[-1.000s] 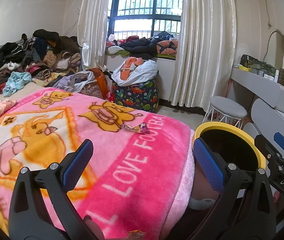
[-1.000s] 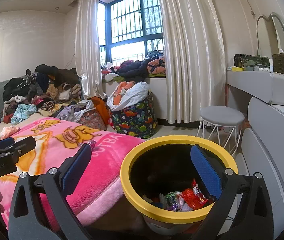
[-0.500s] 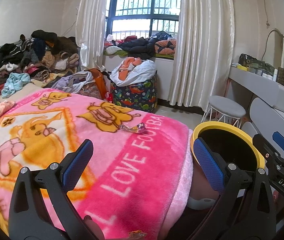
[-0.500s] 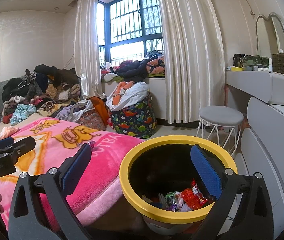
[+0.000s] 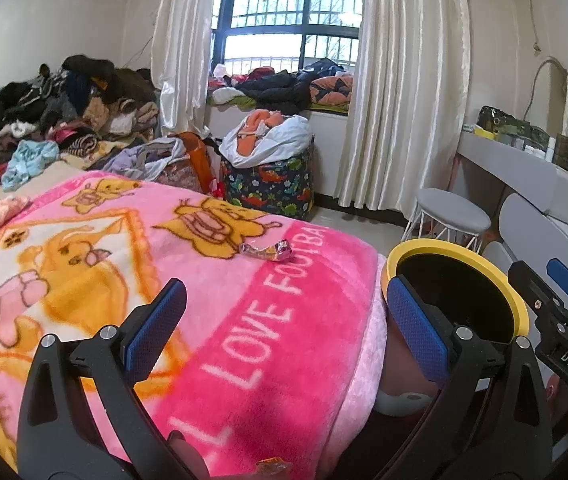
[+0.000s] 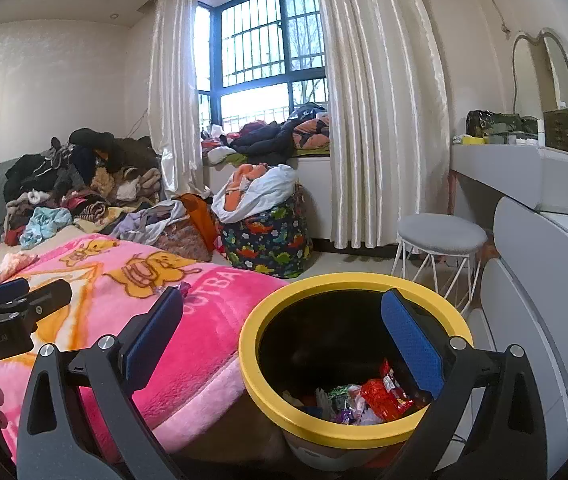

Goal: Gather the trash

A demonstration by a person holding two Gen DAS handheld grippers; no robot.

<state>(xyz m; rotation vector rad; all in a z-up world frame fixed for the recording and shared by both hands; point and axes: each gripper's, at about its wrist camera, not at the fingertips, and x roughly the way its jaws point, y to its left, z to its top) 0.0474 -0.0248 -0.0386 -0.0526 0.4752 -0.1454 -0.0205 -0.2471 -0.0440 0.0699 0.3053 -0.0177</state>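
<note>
A crumpled foil wrapper [image 5: 268,251] lies on the pink cartoon blanket [image 5: 163,280], well ahead of my left gripper [image 5: 288,320], which is open and empty. Another scrap of wrapper [image 5: 269,466] shows at the blanket's near edge. A yellow-rimmed black bin [image 6: 348,360] stands beside the bed and holds several colourful wrappers [image 6: 364,398]. My right gripper [image 6: 284,340] hovers open over the bin's rim, nothing between its fingers. The bin [image 5: 456,280] is also at the right in the left wrist view, and the foil wrapper [image 6: 175,289] peeks past the right gripper's left finger.
Heaped clothes [image 5: 63,120] cover the far end of the bed. A dinosaur-print bag [image 5: 271,188] stuffed with laundry sits on the floor by the window. A grey stool [image 5: 450,212] and white dressing table [image 5: 524,176] stand at the right.
Both grippers have drifted slightly; the wrapper and bin sit a touch lower and nearer in the left wrist view. Nothing was grasped or let go.
</note>
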